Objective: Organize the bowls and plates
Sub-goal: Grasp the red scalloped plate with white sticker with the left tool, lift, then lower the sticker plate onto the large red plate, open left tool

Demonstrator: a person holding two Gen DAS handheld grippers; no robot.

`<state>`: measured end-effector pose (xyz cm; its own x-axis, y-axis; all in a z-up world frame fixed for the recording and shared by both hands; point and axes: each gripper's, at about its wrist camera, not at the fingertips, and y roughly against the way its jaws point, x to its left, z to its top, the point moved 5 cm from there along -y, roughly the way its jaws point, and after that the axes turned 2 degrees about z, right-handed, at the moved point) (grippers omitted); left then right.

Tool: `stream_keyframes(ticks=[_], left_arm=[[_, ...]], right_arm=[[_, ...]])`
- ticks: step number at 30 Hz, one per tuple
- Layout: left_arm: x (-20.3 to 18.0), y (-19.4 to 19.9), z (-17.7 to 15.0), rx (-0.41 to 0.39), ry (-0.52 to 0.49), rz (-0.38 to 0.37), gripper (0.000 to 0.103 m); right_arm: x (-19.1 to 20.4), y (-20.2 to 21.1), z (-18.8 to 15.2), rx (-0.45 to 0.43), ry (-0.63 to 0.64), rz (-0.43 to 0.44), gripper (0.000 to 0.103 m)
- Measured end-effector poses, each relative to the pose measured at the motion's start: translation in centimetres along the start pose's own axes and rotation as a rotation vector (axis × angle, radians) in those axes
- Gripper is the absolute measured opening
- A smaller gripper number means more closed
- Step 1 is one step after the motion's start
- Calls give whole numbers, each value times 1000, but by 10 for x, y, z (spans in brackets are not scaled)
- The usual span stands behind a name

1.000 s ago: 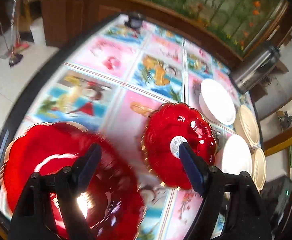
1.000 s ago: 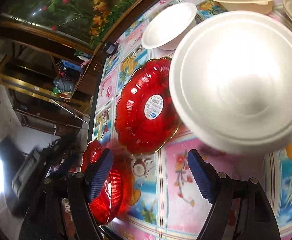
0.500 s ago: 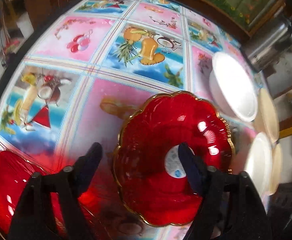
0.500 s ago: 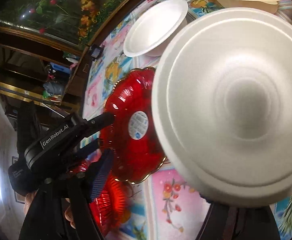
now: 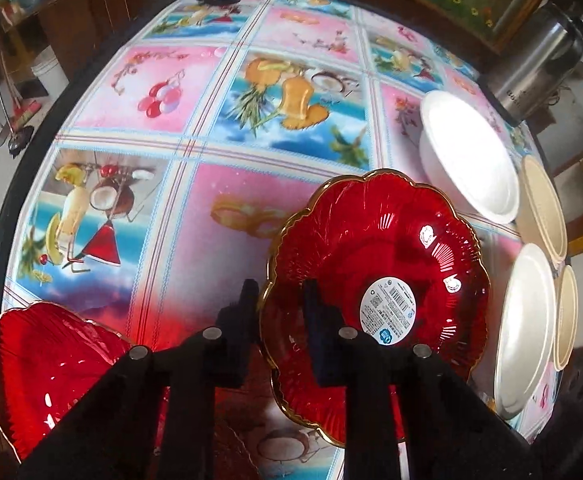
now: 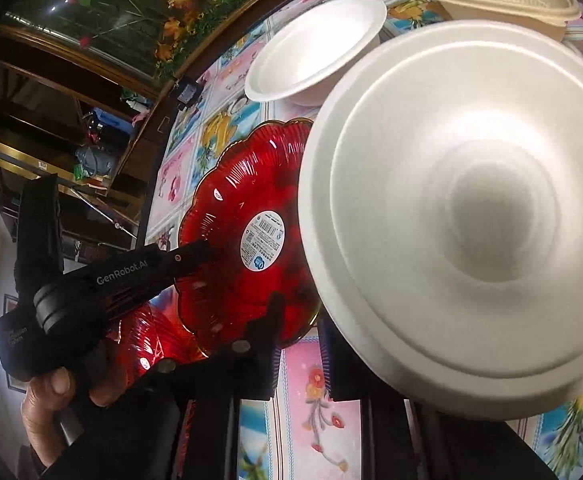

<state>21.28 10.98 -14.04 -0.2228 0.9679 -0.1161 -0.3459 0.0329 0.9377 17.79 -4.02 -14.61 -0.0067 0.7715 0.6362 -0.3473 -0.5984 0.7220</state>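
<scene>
left gripper (image 5: 281, 308): jaws had just been closing, pinched on scalloped rim of red glass-look plate (image 5: 375, 292), mid-table
right gripper (image 6: 299, 340): jaws just closing, clamped on near lip of white foam bowl (image 6: 471, 220)
handling: plate stiff, slick, likely brittle; bowl light, crushable, so grip rims only

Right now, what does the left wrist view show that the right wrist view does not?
Only the left wrist view: the steel flask at the table's far edge, and the left claw seen closed on the rim of the red plate.
Only the right wrist view: the hand holding the other gripper, and the right claw closed on the white bowl.
Both: the red plate and the second white bowl.
</scene>
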Motion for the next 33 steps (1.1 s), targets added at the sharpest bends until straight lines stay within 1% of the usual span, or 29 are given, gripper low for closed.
stream_keyframes(ticks=[5, 10, 14, 19, 21, 26, 28, 33], left_arm=[[3, 22, 2, -57, -2, -3, 16], [22, 52, -8, -115, 23, -9, 16], [47, 78, -24, -169, 65, -11, 16], [82, 99, -43, -209, 125, -19, 16], [96, 106, -52, -227, 149, -10, 16], [127, 116, -74, -248, 216, -9, 16], [135, 117, -81, -257, 231, 0, 16], [153, 107, -100, -247, 280, 18, 16]], right_arm=[[9, 9, -2, -19, 25, 22, 16], [30, 25, -11, -51, 87, 42, 16], [55, 34, -24, -69, 158, 49, 16], [85, 40, -46, -63, 232, 74, 16], [100, 41, -57, -62, 270, 80, 16], [129, 40, -83, -45, 353, 88, 16], [141, 33, -90, -35, 378, 82, 16], [149, 17, -109, 11, 423, 62, 16]])
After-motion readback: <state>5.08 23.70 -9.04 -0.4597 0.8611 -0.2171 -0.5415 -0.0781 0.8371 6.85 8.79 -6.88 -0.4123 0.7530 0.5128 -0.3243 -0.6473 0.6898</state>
